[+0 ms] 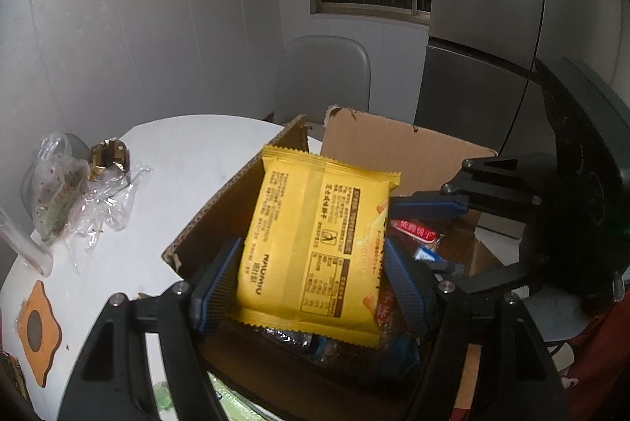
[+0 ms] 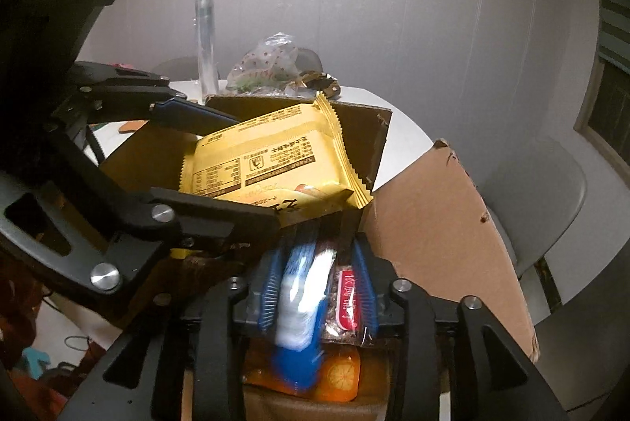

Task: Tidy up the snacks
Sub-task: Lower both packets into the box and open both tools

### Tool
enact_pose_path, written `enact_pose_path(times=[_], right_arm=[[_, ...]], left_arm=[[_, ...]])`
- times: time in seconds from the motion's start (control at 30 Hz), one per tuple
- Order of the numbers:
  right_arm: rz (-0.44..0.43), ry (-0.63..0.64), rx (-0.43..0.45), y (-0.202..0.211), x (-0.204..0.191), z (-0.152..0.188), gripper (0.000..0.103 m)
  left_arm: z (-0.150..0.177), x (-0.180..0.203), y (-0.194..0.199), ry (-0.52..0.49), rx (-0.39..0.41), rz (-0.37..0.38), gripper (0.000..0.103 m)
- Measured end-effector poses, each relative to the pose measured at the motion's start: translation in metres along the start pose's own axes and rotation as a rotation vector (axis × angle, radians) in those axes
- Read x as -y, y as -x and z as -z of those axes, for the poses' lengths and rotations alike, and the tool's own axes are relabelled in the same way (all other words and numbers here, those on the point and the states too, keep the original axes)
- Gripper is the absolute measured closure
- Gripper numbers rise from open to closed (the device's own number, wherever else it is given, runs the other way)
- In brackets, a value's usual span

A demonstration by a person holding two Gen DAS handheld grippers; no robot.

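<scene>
Left tongs (image 1: 311, 287) clamped the yellow packet (image 1: 315, 247) over the cardboard box (image 1: 401, 153), its flaps close on both sides. Right tongs (image 2: 319, 287), just right of them inside the box, pinched a blue-white packet (image 2: 303, 287) and a red-label packet (image 2: 348, 303). White bench (image 1: 177, 161) lay open to the left.

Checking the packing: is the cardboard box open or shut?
Open. The cardboard box has its flaps standing up, and snacks show inside under the yellow packet held by the left gripper.
</scene>
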State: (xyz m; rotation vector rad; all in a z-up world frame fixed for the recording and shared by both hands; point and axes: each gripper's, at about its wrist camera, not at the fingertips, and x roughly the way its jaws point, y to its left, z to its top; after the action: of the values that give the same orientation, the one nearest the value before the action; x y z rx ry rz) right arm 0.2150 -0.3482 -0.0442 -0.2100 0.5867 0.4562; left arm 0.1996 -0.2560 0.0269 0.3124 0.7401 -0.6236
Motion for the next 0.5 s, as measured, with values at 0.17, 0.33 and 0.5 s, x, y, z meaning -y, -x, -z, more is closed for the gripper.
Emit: enact_pose_path(times=[0.17, 0.33, 0.5], right_arm=[[0.022, 0.027, -0.009, 0.000, -0.006, 0.004, 0.063], [0.036, 0.037, -0.019, 0.003, -0.010, 0.008, 0.057], [0.079, 0.055, -0.033, 0.010, -0.012, 0.013, 0.052]], left_arm=[[-0.001, 0.001, 0.004, 0.006, 0.013, -0.001, 0.030], [-0.001, -0.006, 0.007, 0.027, 0.026, 0.004, 0.029], [-0.001, -0.012, 0.018, 0.049, 0.052, -0.008, 0.026]])
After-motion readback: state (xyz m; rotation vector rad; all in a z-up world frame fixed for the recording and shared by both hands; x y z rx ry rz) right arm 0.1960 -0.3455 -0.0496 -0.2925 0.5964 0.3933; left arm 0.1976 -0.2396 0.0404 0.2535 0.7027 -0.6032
